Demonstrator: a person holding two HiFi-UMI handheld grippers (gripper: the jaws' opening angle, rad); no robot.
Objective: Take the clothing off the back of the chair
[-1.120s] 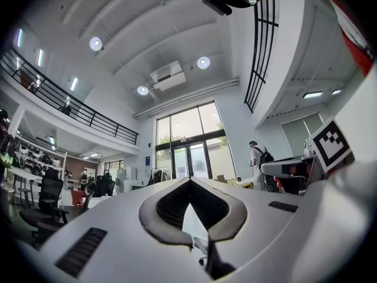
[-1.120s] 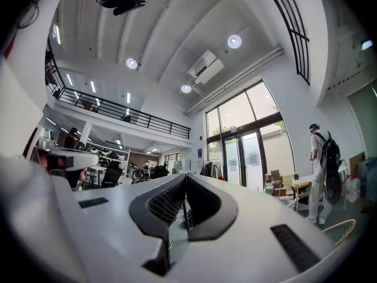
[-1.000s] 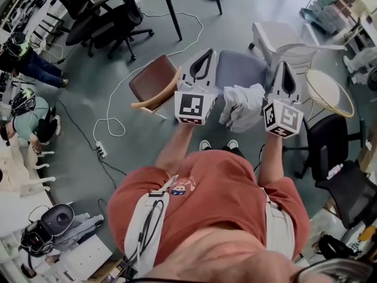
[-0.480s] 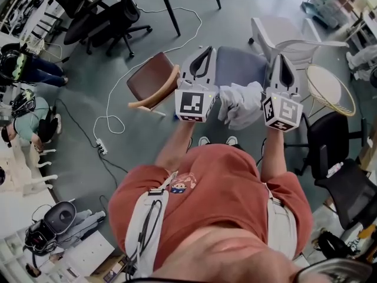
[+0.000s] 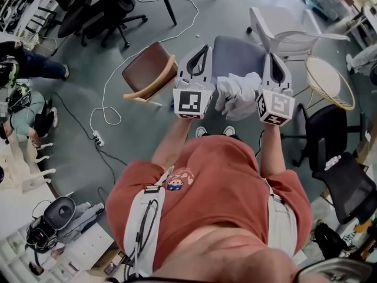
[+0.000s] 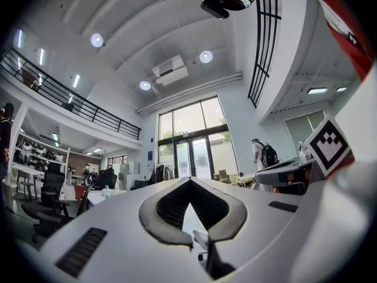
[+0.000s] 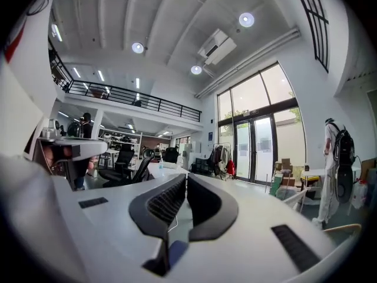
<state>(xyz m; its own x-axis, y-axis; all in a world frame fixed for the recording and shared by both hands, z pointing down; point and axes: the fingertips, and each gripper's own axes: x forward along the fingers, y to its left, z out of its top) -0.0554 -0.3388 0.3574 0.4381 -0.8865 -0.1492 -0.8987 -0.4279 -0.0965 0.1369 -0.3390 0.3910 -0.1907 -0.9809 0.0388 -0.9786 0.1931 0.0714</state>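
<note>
A pale grey-white garment hangs bunched over the back of a chair with a blue-grey seat, just in front of the person's feet. My left gripper is held level to the garment's left, apart from it, with its jaws shut and empty. The right gripper is just off the garment's right edge, also shut with nothing between the pads. In the left gripper view the left gripper has its tips meeting. In the right gripper view the right gripper looks out over the room, its pads together.
A brown chair stands left of the blue-grey one and a white chair behind it at right. A round wicker piece and a black office chair are at right. A white cable runs over the floor.
Both grippers have sunk a little toward the chair and stayed shut. The garment still hangs on the chair back between them.
</note>
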